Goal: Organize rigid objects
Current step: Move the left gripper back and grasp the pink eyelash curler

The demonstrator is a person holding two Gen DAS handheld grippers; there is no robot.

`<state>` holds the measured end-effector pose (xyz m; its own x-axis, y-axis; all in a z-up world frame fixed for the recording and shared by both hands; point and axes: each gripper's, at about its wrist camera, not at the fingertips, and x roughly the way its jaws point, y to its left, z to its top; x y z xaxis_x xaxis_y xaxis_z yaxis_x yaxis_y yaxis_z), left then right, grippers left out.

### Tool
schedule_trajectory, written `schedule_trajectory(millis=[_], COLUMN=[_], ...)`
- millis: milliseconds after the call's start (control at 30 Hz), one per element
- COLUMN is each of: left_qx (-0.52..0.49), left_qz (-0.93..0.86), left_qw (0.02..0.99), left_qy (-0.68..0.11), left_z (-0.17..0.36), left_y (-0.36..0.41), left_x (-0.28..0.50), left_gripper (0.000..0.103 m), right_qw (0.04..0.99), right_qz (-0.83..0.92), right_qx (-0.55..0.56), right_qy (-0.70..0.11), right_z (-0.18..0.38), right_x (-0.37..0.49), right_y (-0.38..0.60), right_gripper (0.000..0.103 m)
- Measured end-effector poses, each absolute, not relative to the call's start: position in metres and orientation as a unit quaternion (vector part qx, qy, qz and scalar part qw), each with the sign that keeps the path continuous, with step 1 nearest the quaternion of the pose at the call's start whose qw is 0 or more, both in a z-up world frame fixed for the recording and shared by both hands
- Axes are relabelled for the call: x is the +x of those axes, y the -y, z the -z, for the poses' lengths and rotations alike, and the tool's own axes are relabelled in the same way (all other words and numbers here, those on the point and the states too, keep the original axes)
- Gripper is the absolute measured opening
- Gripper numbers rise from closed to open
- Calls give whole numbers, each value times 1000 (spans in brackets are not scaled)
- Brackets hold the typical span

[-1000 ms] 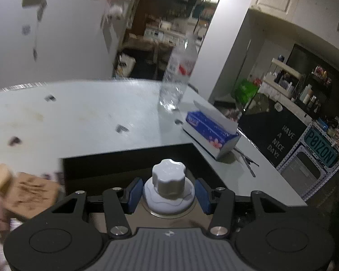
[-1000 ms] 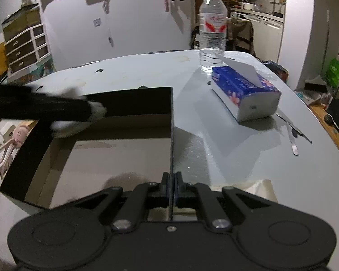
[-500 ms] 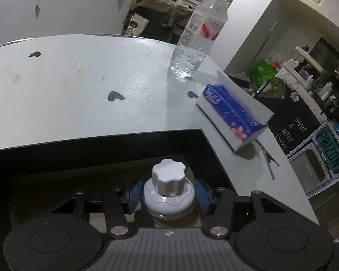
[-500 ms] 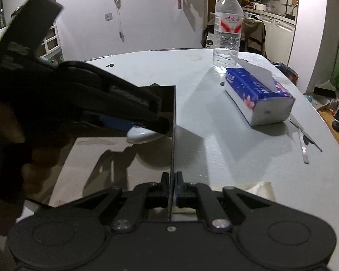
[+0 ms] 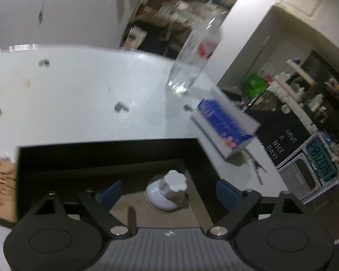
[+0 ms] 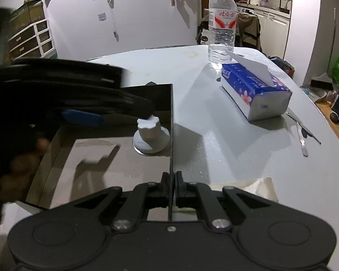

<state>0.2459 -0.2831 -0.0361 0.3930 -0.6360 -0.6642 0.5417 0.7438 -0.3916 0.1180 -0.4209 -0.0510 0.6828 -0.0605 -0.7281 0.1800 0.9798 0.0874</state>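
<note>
Left gripper [image 5: 168, 193] fingers [image 5: 108, 194] spreading apart, free of contact; right gripper [image 6: 172, 181] fingers pinched tight.

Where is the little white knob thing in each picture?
Left wrist: white knob sits low in the middle, inside the black box.
Right wrist: knob is left of centre, against the box's right wall.
Shared landmark: the blue tissue pack.
</note>
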Motion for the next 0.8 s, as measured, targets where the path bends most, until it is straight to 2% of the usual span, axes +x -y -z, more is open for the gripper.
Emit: schedule_trajectory(millis=[167,367,667,800], left_qx=[-40,0,4,-22], left_qz=[369,318,210,177], left_qw=[862,908,945,945], left_qy=[-346,-271,-251,-273], left_z=[9,0,8,15], left_y=[242,186,116,91], left_x=[200,163,154,165], left_gripper=[103,103,103,103], right_qw=[914,914,914,915], right_qz=[78,89,98,114], right_qx=[95,113,126,132], right_qy=[-387,-380,-372,-364], right_z=[52,53,54,55], right_x=[113,104,101,99], right_y=[424,427,428,425], right_gripper=[4,5,5,5])
